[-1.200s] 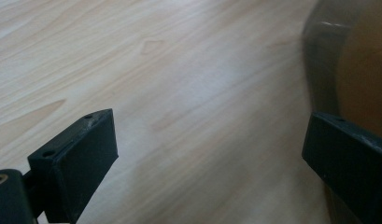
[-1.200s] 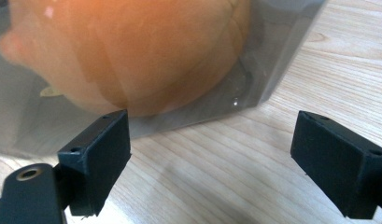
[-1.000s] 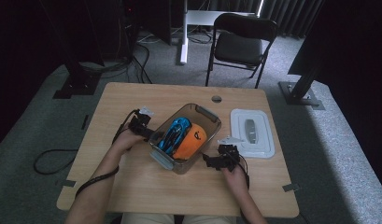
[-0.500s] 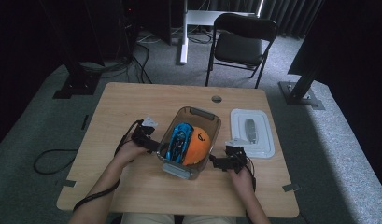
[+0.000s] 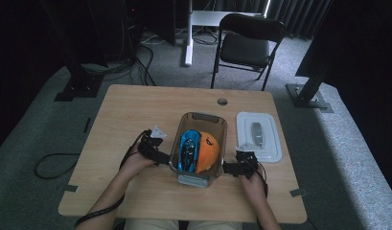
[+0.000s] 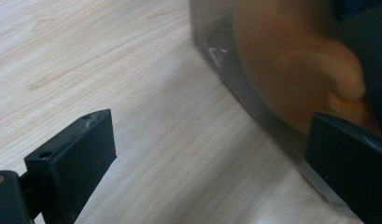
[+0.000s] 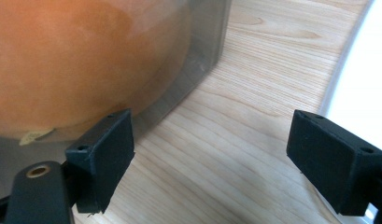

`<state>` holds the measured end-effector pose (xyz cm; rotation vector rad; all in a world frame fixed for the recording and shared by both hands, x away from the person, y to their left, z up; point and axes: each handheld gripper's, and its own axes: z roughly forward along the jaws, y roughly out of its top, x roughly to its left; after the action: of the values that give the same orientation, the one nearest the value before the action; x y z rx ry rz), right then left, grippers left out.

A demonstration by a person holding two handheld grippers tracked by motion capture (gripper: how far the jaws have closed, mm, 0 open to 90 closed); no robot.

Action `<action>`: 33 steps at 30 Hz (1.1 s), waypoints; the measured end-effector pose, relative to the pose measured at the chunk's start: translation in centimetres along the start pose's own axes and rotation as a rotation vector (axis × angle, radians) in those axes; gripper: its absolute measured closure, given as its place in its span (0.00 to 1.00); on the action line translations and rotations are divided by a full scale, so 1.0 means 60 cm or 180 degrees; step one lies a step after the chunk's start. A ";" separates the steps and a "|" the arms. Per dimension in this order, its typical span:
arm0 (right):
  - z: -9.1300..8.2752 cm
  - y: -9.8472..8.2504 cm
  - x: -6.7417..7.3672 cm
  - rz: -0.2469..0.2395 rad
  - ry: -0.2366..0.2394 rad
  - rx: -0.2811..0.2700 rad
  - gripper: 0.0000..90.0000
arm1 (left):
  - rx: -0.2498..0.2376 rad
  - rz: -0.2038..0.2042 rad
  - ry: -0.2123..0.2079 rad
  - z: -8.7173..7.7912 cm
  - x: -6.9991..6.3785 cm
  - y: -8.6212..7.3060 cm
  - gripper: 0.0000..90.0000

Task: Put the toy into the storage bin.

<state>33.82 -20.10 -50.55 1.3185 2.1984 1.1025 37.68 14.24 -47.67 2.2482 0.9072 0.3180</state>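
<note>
Container: a clear, rectangular plastic container with rounded corners [image 5: 199, 178] sits on the near half of the table, a little right of the middle, its long side running away from the person.
Contents: a round orange plush ball [image 5: 206, 152] fills the right part of the container, and a blue and black toy [image 5: 188, 149] lies along its left part, the two pressed side by side.
Left gripper: the black two-jaw left gripper [image 5: 161, 158] is at the container's left wall, held in the person's left hand [image 5: 134, 164]; its jaws stand wide apart and grip nothing. In the left gripper view one jaw is over bare wood and the other is right at the foot of the clear wall, with the orange showing through it; whether that jaw touches the wall I cannot tell.
Right gripper: the black two-jaw right gripper [image 5: 230, 168] is at the container's right wall near its front corner, held in the person's right hand [image 5: 251, 178]; its jaws also stand wide open and empty, one just beside the wall, the other near the lid's edge.
Lid: a white rectangular plastic lid with a grey handle [image 5: 269, 142] lies flat to the right of the container, apart from it.
Table: a light wooden table with a round cable hole [image 5: 121, 115] carries all of this.
</note>
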 end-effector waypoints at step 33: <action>-0.058 -0.001 -0.104 0.0366 -0.0591 -0.0130 0.13 | -0.0048 0.0332 -0.0142 0.019 -0.118 -0.018 0.00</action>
<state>34.74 -26.99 -48.99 1.4819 1.9784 1.0148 32.45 9.37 -49.05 2.2841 0.7637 0.3194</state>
